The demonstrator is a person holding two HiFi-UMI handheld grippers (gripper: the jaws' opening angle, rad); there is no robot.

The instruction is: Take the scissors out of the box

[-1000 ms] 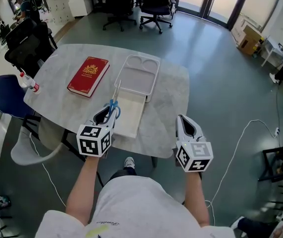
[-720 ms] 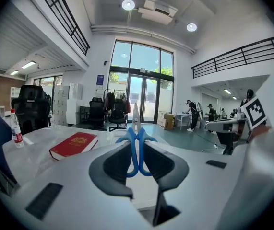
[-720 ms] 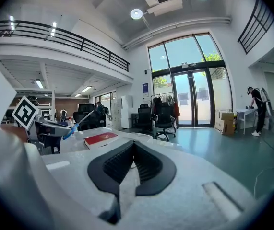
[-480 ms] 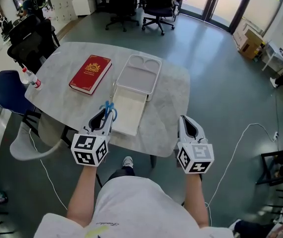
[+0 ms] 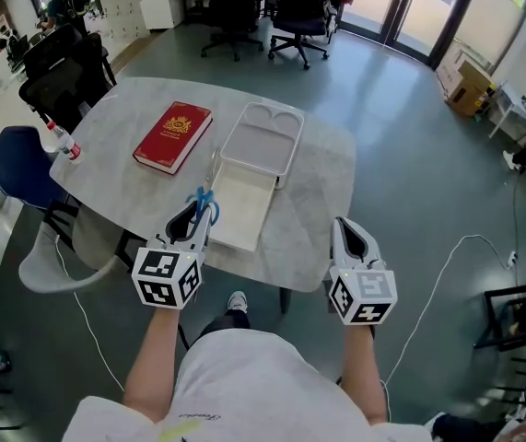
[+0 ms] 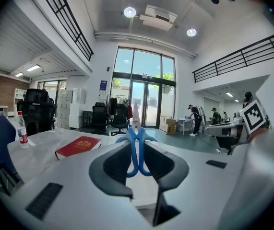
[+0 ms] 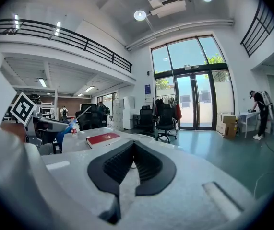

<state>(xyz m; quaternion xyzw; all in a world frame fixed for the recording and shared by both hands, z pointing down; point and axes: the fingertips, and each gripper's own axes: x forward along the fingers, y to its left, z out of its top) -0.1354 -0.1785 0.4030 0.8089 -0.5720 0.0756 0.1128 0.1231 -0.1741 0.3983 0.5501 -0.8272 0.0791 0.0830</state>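
Blue-handled scissors (image 5: 205, 198) are clamped by the handles in my left gripper (image 5: 198, 214), held above the table's near edge with the blades pointing away from me. In the left gripper view the scissors (image 6: 136, 147) stand upright between the pads, tip up. The white box (image 5: 240, 212) lies open just to the right of them, its lid (image 5: 263, 136) folded back beyond it. My right gripper (image 5: 344, 225) hovers off the table's near right edge, shut with nothing in it; in the right gripper view its gripper (image 7: 133, 150) pads meet at the tip.
A red book (image 5: 172, 136) lies left of the lid. A small bottle (image 5: 63, 142) stands at the far left edge of the marble table (image 5: 318, 182). A blue chair (image 5: 14, 168) sits on the left, office chairs (image 5: 299, 12) beyond. People work at desks far off.
My left gripper has drawn back a little toward me and risen, carrying the scissors; over the last half second it has held still. The right gripper has stayed put.
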